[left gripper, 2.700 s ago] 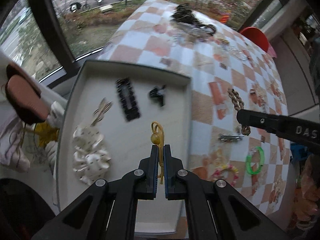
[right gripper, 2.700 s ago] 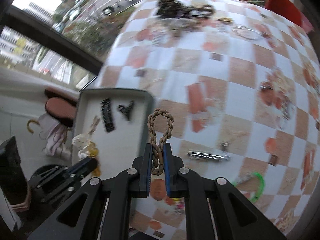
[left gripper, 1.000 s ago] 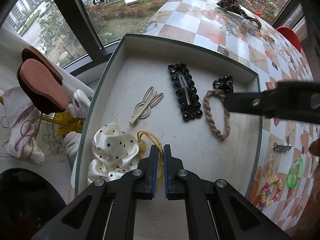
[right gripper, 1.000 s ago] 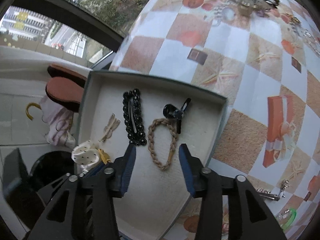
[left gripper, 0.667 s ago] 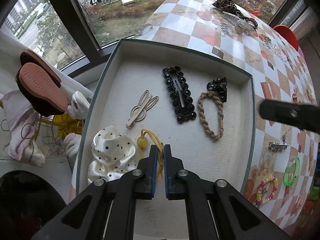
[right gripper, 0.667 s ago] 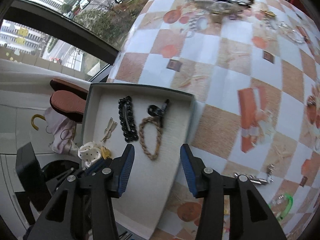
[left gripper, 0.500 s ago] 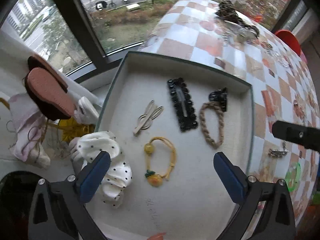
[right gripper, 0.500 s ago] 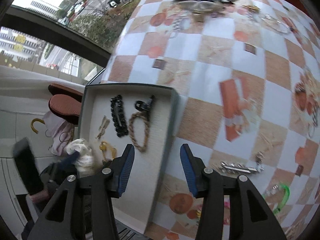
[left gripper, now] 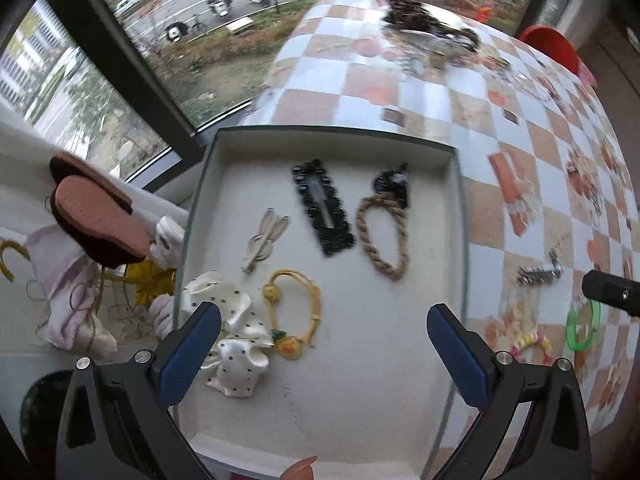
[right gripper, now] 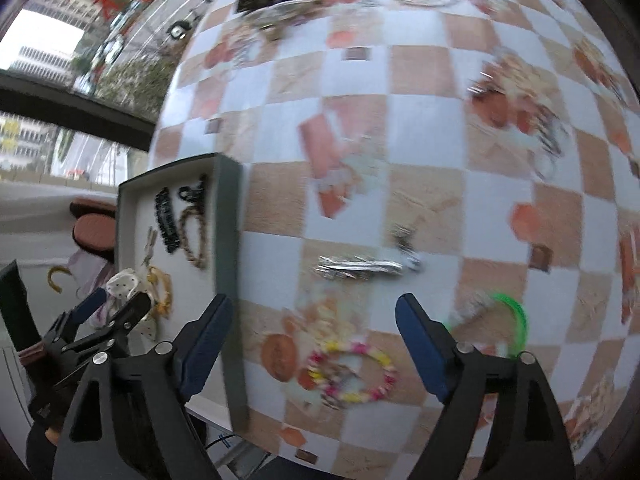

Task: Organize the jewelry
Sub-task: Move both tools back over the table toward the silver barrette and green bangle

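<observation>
A grey tray point(left gripper: 460, 216) holds a yellow cord bracelet point(left gripper: 298, 312), a braided brown band point(left gripper: 384, 236), a black clip point(left gripper: 324, 212), a small black claw clip point(left gripper: 392, 180), a beige pin point(left gripper: 266, 242) and a dotted white scrunchie point(left gripper: 228, 344). My left gripper point(left gripper: 324, 344) is open and empty above the tray's near part. My right gripper point(right gripper: 314, 336) is open and empty over the table, above a multicoloured bead bracelet point(right gripper: 352, 376). A silver hair clip point(right gripper: 360, 268) and a green bangle point(right gripper: 508, 320) lie near it. The tray also shows in the right wrist view point(right gripper: 228, 248).
The checkered tablecloth point(right gripper: 420, 92) carries more jewelry at its far end point(left gripper: 428, 28) and at the right point(right gripper: 520, 108). A window point(left gripper: 120, 60) lies beyond the tray. A red chair point(left gripper: 548, 44) stands at the far right. Slippers point(left gripper: 96, 216) hang left of the tray.
My left gripper opened and let go of the yellow bracelet in the tray, then drew back. My right gripper moved right, away from the tray, over the loose jewelry on the table.
</observation>
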Motion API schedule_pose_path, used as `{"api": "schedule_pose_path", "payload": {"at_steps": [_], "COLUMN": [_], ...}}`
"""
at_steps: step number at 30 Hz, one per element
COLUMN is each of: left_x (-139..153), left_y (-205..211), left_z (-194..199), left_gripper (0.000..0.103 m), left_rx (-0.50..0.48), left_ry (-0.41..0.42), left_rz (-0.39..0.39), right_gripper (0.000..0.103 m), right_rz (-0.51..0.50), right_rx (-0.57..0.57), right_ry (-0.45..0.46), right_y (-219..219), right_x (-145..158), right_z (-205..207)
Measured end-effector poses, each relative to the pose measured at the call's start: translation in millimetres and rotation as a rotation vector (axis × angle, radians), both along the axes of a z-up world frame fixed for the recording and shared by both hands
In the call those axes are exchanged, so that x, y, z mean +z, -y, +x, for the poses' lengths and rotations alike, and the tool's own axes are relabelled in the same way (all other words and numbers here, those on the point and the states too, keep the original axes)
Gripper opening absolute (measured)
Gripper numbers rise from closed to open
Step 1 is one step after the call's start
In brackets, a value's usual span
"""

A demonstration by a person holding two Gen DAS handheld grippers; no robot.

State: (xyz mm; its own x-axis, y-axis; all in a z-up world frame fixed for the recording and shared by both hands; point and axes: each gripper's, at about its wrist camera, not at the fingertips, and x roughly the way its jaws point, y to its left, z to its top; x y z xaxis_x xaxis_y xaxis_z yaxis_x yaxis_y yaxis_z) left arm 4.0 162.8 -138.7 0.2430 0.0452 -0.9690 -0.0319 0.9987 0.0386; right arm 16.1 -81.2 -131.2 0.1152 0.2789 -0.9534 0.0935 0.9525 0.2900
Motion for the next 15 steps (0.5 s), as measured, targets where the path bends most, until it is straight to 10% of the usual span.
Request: {"api": "schedule_pose_path", "payload": {"at_steps": [15], "left_x": [16], "left_y": [88], "left_z": [8], "left_gripper": [0.103], "left_rx": [-0.204], "left_ry": [-0.02], "left_rz": [-0.011], "right_gripper": [0.088], "right_rz": [-0.062], "right_rx": [-0.153], "right_ry": [-0.025], "right_y": [83], "right_x": [-1], "right_z": [-41]}}
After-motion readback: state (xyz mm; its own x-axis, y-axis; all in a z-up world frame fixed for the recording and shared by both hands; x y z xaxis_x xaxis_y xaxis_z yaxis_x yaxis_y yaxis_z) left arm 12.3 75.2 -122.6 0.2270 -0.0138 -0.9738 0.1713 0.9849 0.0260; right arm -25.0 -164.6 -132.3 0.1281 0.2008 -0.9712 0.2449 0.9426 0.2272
